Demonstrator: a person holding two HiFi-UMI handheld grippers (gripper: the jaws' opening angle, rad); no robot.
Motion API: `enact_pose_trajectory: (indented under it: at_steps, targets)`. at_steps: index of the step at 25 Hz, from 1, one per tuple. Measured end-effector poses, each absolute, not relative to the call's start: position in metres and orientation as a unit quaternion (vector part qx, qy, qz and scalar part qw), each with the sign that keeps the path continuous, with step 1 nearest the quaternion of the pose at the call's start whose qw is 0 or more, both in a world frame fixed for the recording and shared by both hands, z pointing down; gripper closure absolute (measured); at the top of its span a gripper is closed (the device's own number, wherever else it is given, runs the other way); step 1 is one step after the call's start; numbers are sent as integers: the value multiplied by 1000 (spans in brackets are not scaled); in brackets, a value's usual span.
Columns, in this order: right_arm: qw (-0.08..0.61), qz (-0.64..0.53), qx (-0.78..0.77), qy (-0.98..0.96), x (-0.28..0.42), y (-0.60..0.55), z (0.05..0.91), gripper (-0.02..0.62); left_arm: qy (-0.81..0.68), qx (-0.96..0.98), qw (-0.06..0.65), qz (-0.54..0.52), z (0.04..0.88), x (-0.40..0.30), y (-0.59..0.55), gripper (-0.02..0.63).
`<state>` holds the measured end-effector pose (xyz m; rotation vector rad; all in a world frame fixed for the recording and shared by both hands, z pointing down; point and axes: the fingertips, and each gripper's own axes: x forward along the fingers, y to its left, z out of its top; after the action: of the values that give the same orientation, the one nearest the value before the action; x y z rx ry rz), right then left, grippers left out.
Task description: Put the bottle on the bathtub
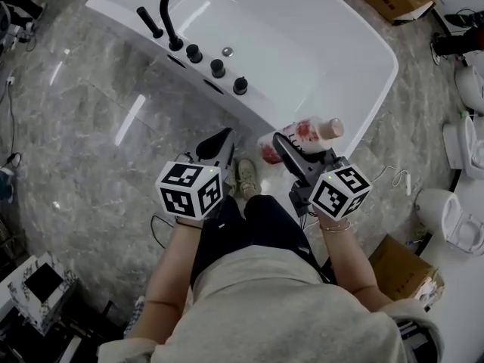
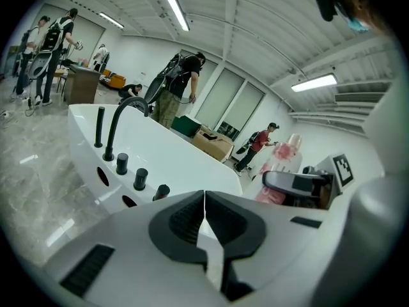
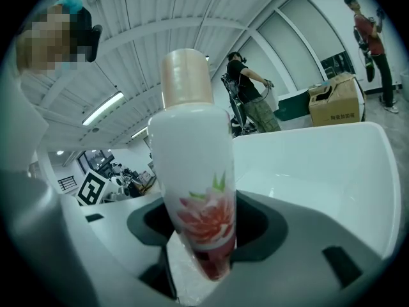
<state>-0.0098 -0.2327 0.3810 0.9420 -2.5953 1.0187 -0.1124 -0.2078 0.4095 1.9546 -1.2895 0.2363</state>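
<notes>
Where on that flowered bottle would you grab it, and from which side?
Around the lower body of the bottle, coming from its base end, as the right hand-held gripper grips it now. The walls there are straight and round; the cap is narrower.

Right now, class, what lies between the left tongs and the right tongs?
The person's pale shoe, on the floor, seen in the head view between left tongs and right tongs, which grip the bottle.

A glossy grey marble-patterned floor (image 1: 83, 127) carries a white oval bathtub (image 1: 382, 51) just ahead of the left gripper (image 1: 223, 138) and the right gripper (image 1: 281, 146). Out to the right gripper's right stand a brown cardboard box (image 1: 401, 267) and a white ceramic toilet bowl (image 1: 454, 218).
</notes>
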Motion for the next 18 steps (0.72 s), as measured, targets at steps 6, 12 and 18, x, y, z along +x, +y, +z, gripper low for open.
enact_pose_trajectory:
  at_steps: [6, 12, 18]
  targets:
    - [102, 336, 335, -874, -12, -253, 401, 360, -498, 771, 386, 99, 436, -116, -222, 597]
    - [109, 321, 349, -874, -8, -266, 426, 360, -496, 773, 383, 103, 460, -117, -232, 597]
    - [128, 318, 345, -874, -16, -274, 461, 360, -485, 775, 389, 117, 497, -111, -241, 597]
